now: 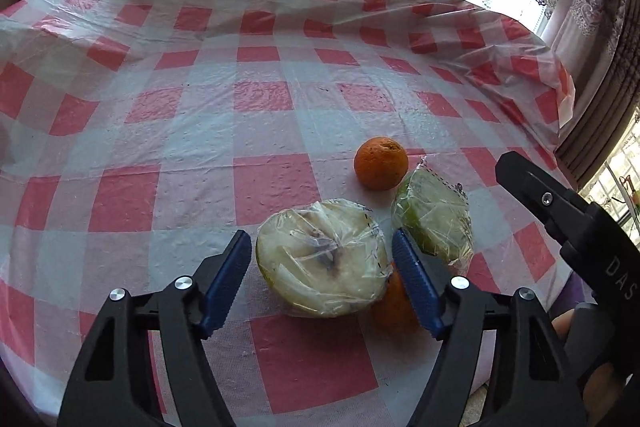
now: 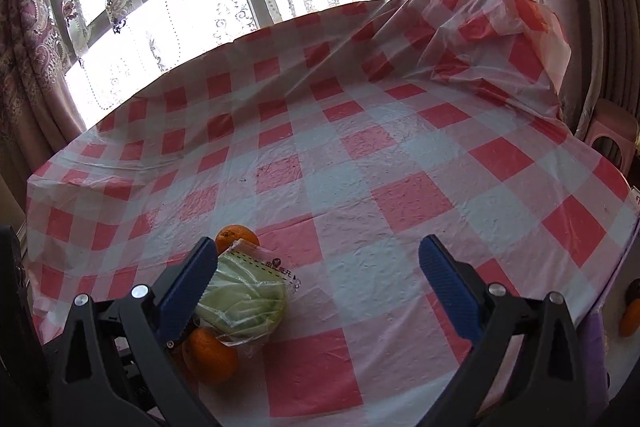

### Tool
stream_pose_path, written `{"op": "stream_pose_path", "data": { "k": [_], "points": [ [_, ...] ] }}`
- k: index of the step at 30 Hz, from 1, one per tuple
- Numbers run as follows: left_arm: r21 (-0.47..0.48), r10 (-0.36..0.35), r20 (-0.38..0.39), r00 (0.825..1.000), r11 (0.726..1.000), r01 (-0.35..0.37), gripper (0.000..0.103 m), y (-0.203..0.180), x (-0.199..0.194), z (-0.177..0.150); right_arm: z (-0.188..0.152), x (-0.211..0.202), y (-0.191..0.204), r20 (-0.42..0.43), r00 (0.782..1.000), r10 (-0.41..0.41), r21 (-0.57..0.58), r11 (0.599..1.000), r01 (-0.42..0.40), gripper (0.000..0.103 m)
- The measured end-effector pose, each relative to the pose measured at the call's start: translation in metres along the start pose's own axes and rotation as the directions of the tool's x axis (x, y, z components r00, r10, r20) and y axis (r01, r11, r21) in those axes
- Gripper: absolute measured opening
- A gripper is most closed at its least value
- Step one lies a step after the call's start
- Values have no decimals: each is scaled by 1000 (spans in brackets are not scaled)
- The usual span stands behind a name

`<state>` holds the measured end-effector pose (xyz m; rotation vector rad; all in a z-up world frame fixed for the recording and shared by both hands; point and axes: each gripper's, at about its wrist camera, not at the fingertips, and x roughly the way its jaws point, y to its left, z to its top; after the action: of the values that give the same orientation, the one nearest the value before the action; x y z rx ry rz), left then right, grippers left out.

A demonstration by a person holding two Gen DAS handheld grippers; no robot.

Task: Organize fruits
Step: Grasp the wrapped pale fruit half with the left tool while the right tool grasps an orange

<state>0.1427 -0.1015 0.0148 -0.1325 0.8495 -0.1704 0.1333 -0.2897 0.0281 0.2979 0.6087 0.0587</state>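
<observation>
A pale yellow cut fruit half in cling film (image 1: 320,267) lies on the checked tablecloth (image 1: 256,107) between the blue pads of my left gripper (image 1: 321,235). A thin strip of cloth shows beside the left pad, so the jaws flank it without a clear grip. A green wrapped fruit (image 1: 434,223) lies just right of it, an orange (image 1: 381,163) sits beyond, and a second orange (image 1: 390,303) is partly hidden by the right pad. My right gripper (image 2: 318,245) stands wide open. The green fruit (image 2: 248,299) lies by its left pad, with oranges (image 2: 236,233) (image 2: 212,351) around it.
The cloth rises in a crumpled fold (image 2: 500,39) at the far right corner. Curtains and a bright window (image 2: 240,7) stand behind the table. A pink stool (image 2: 612,135) and another orange (image 2: 630,317) are off the right edge. One black finger (image 1: 532,187) of the right gripper reaches in from the right.
</observation>
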Motion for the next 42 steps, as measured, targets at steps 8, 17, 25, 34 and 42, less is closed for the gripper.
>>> {"op": "stream_pose_path", "data": {
  "k": [8, 17, 25, 34, 42],
  "points": [
    [-90, 32, 28, 999, 995, -29, 61, 18, -4, -1, -1, -2, 12, -3, 1000, 19, -56, 998, -19, 101],
    [-288, 79, 71, 994, 956, -55, 61, 57, -13, -4, -7, 11, 43, -83, 996, 38, -179, 982, -53, 101],
    [-306, 87, 79, 993, 950, -59, 60, 61, -15, -5, -13, 23, 53, -139, 990, 32, -220, 973, -62, 101],
    [-367, 90, 90, 992, 929, -51, 60, 73, -19, -7, -35, 14, 61, -252, 967, 30, -229, 969, -90, 101],
    [-361, 94, 90, 991, 931, -55, 60, 70, -19, -7, -46, 17, 76, -304, 952, 29, -291, 949, -122, 68]
  ]
}}
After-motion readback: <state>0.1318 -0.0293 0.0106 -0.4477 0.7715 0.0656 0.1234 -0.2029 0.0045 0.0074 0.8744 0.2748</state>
